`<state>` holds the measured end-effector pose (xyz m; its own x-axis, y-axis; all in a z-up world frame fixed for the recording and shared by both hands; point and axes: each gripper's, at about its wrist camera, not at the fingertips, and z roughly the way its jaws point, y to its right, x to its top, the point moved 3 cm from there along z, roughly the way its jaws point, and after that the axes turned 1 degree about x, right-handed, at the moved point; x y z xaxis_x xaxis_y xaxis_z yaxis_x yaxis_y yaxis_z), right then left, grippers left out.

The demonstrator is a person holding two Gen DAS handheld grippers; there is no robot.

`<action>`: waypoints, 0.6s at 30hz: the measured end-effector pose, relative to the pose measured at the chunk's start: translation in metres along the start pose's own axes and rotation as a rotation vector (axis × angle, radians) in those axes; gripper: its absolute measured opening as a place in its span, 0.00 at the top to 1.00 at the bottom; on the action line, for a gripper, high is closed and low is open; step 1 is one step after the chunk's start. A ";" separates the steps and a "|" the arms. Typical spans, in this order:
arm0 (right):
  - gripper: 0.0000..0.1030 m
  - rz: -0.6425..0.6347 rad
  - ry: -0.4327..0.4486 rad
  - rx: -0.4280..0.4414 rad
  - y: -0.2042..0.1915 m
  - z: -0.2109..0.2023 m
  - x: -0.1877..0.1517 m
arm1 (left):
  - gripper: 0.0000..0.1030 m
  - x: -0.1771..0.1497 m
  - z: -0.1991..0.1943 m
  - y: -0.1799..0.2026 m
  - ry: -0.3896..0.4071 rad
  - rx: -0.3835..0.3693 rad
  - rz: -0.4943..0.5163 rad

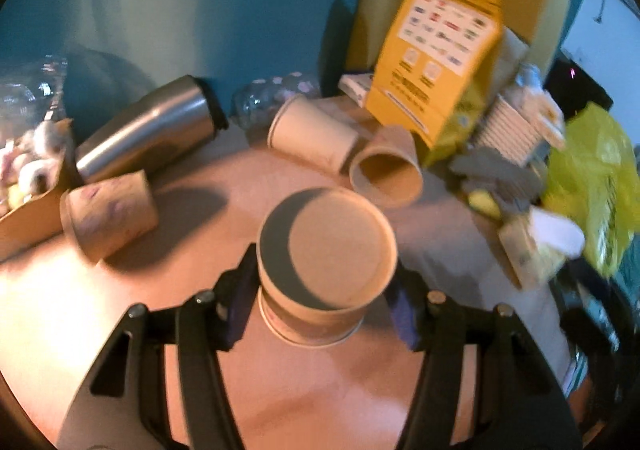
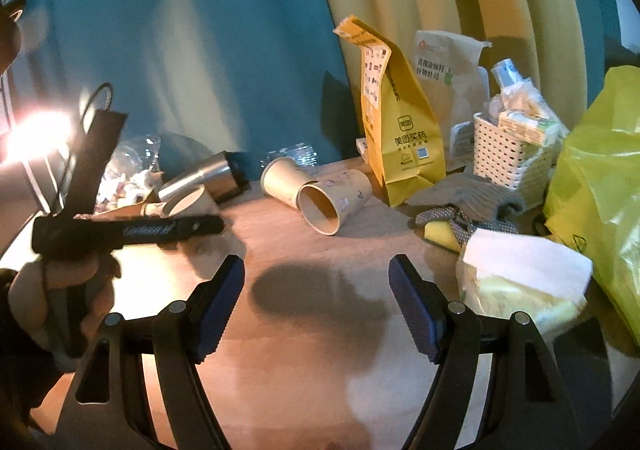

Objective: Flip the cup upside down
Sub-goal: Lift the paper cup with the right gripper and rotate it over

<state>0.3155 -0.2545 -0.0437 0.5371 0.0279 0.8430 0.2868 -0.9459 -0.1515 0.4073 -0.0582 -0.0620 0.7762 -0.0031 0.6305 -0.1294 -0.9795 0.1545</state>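
In the left wrist view a brown paper cup sits between the two blue-padded fingers of my left gripper, which is shut on its sides. The cup's flat bottom faces up toward the camera and its rim is low over the table. My right gripper is open and empty above the bare tabletop. In the right wrist view the left gripper's body shows at the left; the held cup is hidden behind it.
Several paper cups lie on their sides: one at the left, two in the middle. A steel flask lies behind. A yellow paper bag, white basket, green plastic bag and tissues crowd the right.
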 end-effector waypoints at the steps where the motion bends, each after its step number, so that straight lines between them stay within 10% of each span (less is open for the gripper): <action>1: 0.25 -0.002 0.003 0.005 -0.002 -0.006 -0.002 | 0.43 -0.012 -0.013 0.003 -0.002 0.012 0.015; 5: 0.25 -0.007 0.010 0.026 -0.014 -0.031 -0.015 | 0.43 -0.052 -0.052 0.007 -0.013 0.042 0.055; 10: 0.25 -0.016 0.009 0.043 -0.033 -0.059 -0.034 | 0.43 -0.106 -0.079 -0.006 -0.157 -0.244 -0.208; 18: 0.25 -0.051 0.019 0.053 -0.068 -0.099 -0.056 | 0.43 -0.193 -0.092 -0.022 -0.289 -0.450 -0.548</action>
<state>0.1875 -0.2238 -0.0298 0.5055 0.0688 0.8601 0.3552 -0.9250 -0.1347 0.2037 -0.0170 -0.1166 0.9244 0.3462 0.1599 0.1297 -0.6798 0.7218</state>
